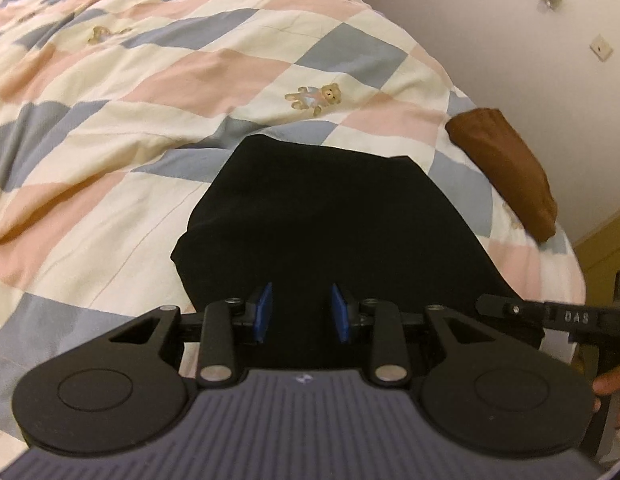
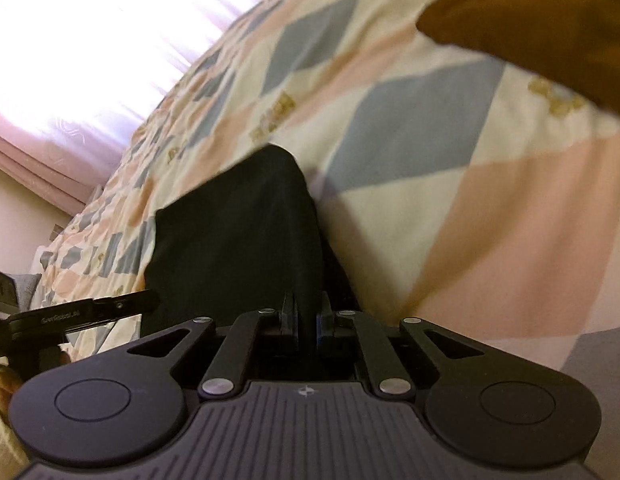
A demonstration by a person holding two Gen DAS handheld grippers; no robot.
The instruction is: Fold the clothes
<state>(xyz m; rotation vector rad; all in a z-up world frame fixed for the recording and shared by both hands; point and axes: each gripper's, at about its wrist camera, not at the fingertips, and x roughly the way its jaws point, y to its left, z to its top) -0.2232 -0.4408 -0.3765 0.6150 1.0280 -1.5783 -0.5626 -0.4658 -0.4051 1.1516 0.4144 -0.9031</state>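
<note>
1. A folded black garment (image 1: 326, 216) lies on the bed's checked quilt (image 1: 158, 92), near the bed's right edge as the left wrist camera sees it.
2. The left tongs (image 1: 301, 312) stand partly open just above the garment's near edge, their blue pads (image 1: 264, 312) clear of the cloth, nothing pinched between them.
3. The right tongs (image 2: 306, 320) sit over the same garment's near edge, jaws narrow; dark cloth fills the gap, but whether they grip it cannot be told.
4. A brown garment (image 1: 506, 168) rests at the bed's right edge, apart from the black one.
</note>
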